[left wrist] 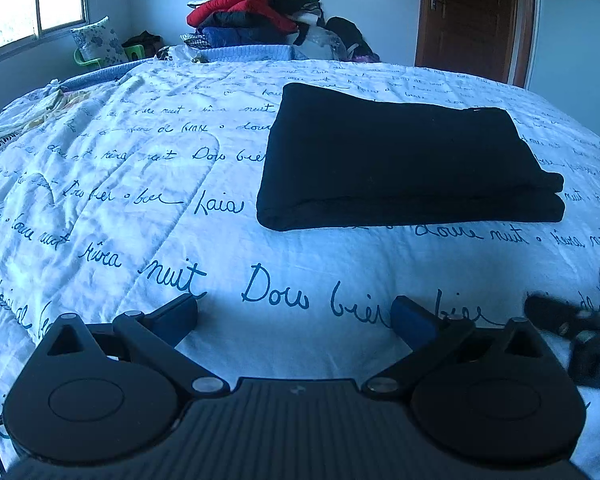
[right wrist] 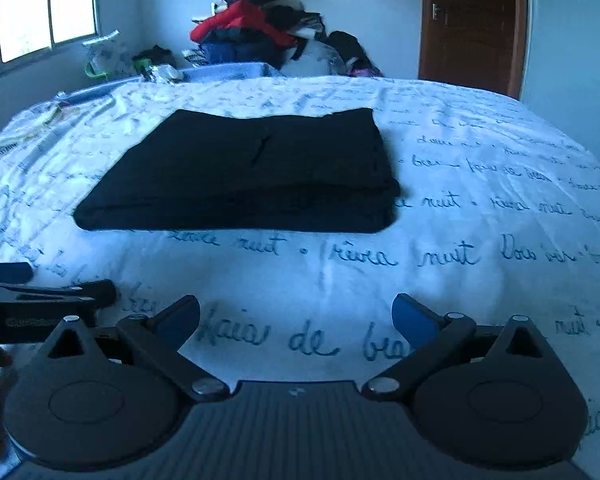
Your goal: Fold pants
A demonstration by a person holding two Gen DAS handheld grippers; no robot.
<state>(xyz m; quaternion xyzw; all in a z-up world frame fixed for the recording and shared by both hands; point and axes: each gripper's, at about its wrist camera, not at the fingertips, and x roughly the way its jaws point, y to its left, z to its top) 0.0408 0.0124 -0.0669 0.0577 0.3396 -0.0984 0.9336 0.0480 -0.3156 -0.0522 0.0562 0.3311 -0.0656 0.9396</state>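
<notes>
The black pants (left wrist: 400,160) lie folded into a flat rectangle on the white bedspread with blue script (left wrist: 140,184). They also show in the right wrist view (right wrist: 252,176), left of centre. My left gripper (left wrist: 296,316) is open and empty, held over the bedspread short of the pants' near edge. My right gripper (right wrist: 296,316) is open and empty, also short of the pants. The right gripper shows blurred at the right edge of the left wrist view (left wrist: 580,320). The left gripper shows at the left edge of the right wrist view (right wrist: 40,292).
A pile of clothes with a red jacket (left wrist: 256,12) rises behind the bed's far edge. A brown door (left wrist: 472,16) is at the back right, a window (left wrist: 32,0) at the back left. Crumpled cloth (left wrist: 40,108) lies at the bed's far left.
</notes>
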